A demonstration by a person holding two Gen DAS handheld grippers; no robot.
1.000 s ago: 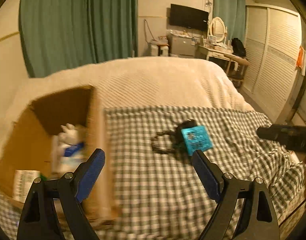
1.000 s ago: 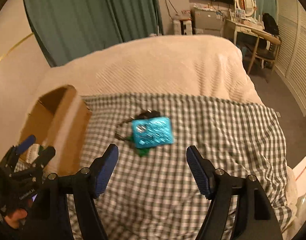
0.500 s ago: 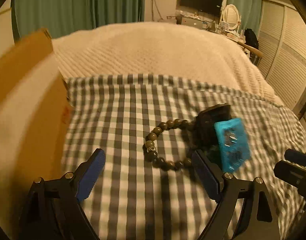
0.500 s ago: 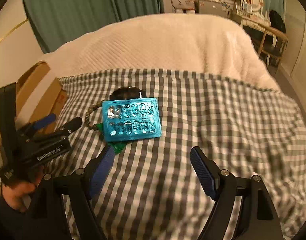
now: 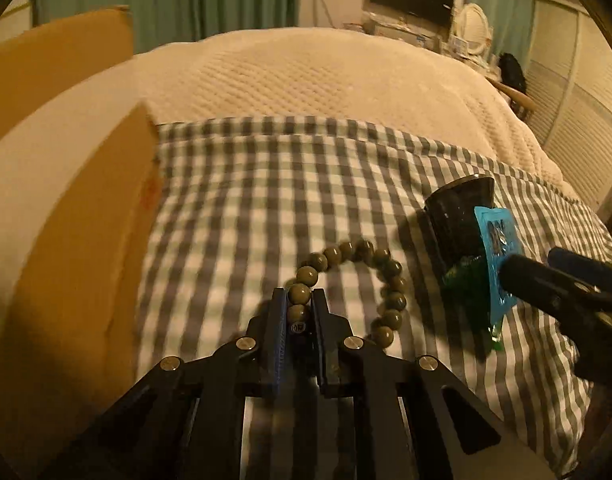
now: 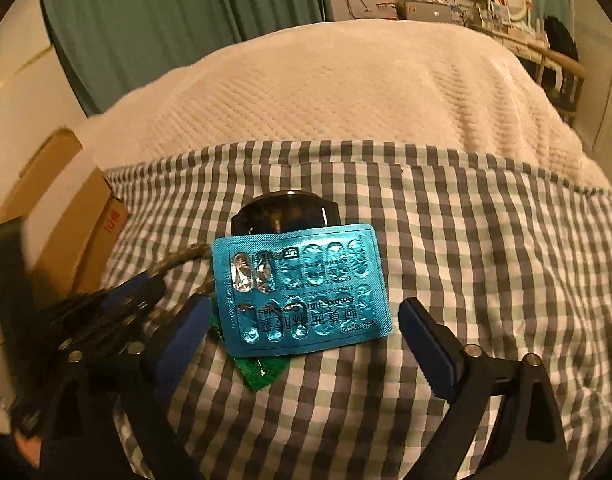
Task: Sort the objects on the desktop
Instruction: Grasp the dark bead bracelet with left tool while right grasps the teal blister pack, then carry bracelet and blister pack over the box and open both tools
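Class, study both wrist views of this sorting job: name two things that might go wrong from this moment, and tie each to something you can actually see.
1. The left gripper has just closed on only a bead or two of the bead bracelet; the loop may slip out or snag when lifted.
2. The right gripper has been opening around the blue blister pack, which lies tilted on a dark jar and a green packet; closing may push the pack off or catch the packet too.
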